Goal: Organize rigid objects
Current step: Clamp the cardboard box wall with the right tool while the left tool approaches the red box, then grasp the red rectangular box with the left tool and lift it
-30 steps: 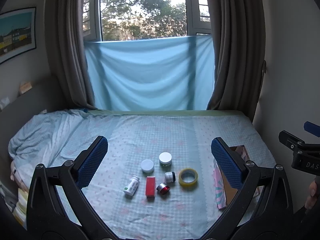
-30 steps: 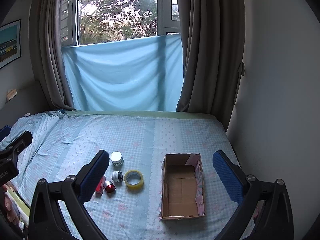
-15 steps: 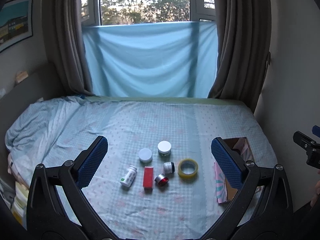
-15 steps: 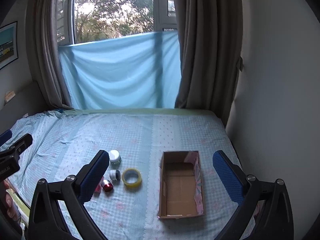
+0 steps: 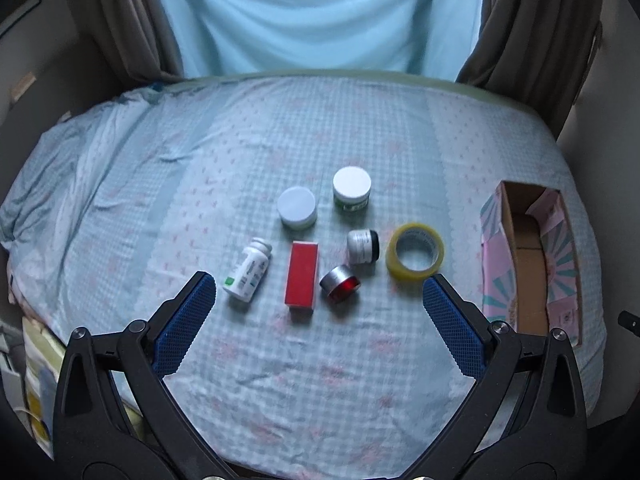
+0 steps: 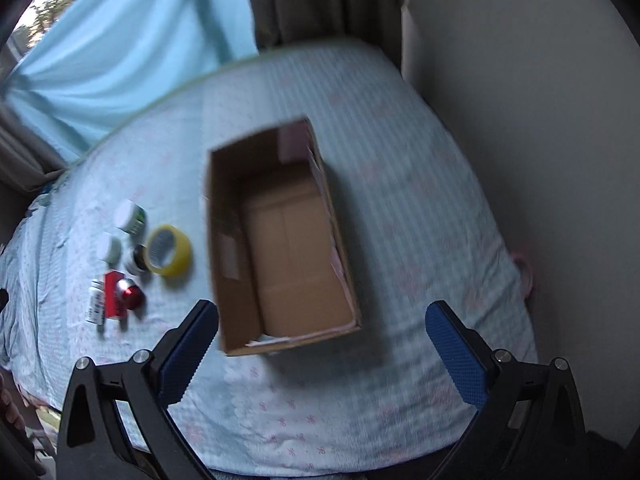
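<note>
Small objects lie together on the bed: a white pill bottle (image 5: 248, 270) on its side, a red box (image 5: 302, 278), a red-and-silver tin (image 5: 340, 284), a small black-capped jar (image 5: 363, 246), a yellow tape roll (image 5: 415, 251) and two white-lidded jars (image 5: 297, 208) (image 5: 352, 189). My left gripper (image 5: 319, 292) is open above them, just short of the red box. An open empty cardboard box (image 6: 280, 236) stands to their right. My right gripper (image 6: 322, 320) is open and empty over the box's near end.
The bed (image 5: 200, 140) has a light blue patterned sheet, rumpled at the left. A wall (image 6: 540, 120) runs close along the bed's right side. Curtains (image 5: 120, 20) and a blue cloth (image 5: 320, 12) hang behind the bed.
Both grippers have moved forward and tilted down toward the bed. The objects and the box now look larger and nearer. The right view has rolled, so the box sits slanted.
</note>
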`<state>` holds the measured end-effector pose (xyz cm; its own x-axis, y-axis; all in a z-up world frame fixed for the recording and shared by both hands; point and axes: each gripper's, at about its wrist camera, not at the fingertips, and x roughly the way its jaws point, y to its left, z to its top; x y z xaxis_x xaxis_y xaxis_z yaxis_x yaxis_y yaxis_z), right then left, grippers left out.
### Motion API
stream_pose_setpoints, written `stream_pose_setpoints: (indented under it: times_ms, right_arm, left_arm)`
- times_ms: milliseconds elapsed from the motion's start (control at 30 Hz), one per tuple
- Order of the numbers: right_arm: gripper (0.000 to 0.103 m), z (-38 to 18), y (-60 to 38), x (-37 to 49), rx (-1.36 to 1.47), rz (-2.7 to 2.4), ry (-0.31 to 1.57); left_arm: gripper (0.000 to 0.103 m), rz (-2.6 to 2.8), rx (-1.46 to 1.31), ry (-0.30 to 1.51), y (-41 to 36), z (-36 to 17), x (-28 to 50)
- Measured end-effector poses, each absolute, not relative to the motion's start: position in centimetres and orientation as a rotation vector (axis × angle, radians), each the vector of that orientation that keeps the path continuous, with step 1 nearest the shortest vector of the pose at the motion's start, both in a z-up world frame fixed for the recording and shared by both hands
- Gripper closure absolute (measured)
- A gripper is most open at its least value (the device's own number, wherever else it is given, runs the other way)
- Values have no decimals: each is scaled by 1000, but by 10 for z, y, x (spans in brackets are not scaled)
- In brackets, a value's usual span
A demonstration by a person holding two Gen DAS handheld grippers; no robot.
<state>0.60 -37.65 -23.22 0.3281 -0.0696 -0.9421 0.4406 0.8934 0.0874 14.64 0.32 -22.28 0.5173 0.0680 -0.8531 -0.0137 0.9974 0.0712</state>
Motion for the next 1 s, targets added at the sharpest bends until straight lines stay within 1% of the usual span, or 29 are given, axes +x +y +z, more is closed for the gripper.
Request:
stream_pose_setpoints:
  times_ms: [167, 233, 267, 300, 333, 367, 400, 433, 467, 533, 733, 867, 900, 967, 1000]
  right_arm:
    - [1, -304, -407, 14, 459, -370, 1327]
    - [18, -331, -415, 18, 497, -364, 1369]
    - [21, -342, -419, 19, 511, -361, 1390]
    - [27, -354, -421, 21, 526, -360, 1415]
    - [30, -363, -422, 23, 538, -356, 1431]
    - [32, -369, -422, 25, 543, -352, 1445]
    - [37, -378, -422, 27, 542, -351, 1461]
    - [44, -381, -419, 28, 541, -347, 1480]
    - [49, -387, -417, 30, 542, -340, 1495]
    - [68, -398, -415, 34, 540, -326, 1535]
    - [79, -410, -411, 45, 483, -332, 1581]
    - [83, -416, -417, 46, 487, -329, 1594]
    - [83, -416, -419, 46, 470, -325, 1602]
    - [83, -420, -419, 49, 442, -325, 1614]
    - [83, -423, -417, 51, 434, -326, 1618]
  left_arm:
    - [0, 82, 56, 1161, 10, -297, 178]
    - [0, 89, 51, 1206, 14, -326, 191]
    - [0, 91, 53, 1225, 17, -336, 196]
    - [0, 96, 57, 1248, 20, -349, 203]
    - [0, 99, 63, 1267, 23, -361, 209]
    - [0, 102, 71, 1281, 25, -370, 214]
    - [0, 106, 82, 1297, 28, -379, 220]
    - [0, 108, 92, 1314, 31, -388, 226]
    - [0, 113, 106, 1334, 35, -398, 234]
    - [0, 114, 120, 1370, 42, -411, 245]
    - [0, 87, 126, 1468, 55, -448, 280]
    - [1, 78, 131, 1530, 60, -468, 299]
    - [2, 73, 135, 1547, 61, -474, 303]
    - [8, 53, 136, 1581, 60, -483, 307]
    - [9, 42, 131, 1587, 61, -485, 309]
